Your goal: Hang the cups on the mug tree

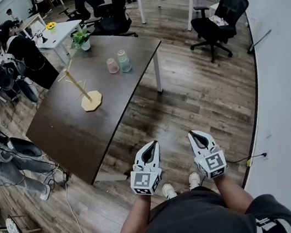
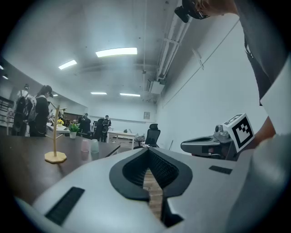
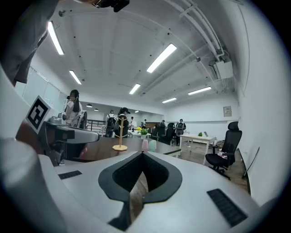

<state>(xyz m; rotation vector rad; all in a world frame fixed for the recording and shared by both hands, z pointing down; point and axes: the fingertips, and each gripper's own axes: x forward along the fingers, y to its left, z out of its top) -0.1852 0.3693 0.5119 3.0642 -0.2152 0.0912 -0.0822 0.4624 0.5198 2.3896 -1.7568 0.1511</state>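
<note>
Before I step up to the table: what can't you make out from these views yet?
- Handles on the pink cup and green cup: too small in every view.
- Peg count on the mug tree: too thin in the head view; it blends into the people behind it in the right gripper view.
- Whether the cups stand upright or inverted: too small.

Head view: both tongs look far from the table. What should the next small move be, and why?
Probably a step toward the table. The left tongs and right tongs are shut, empty and over the floor by the person's body, while the pink cup and green cup stand side by side on the table near the bare mug tree, seemingly out of reach.
</note>
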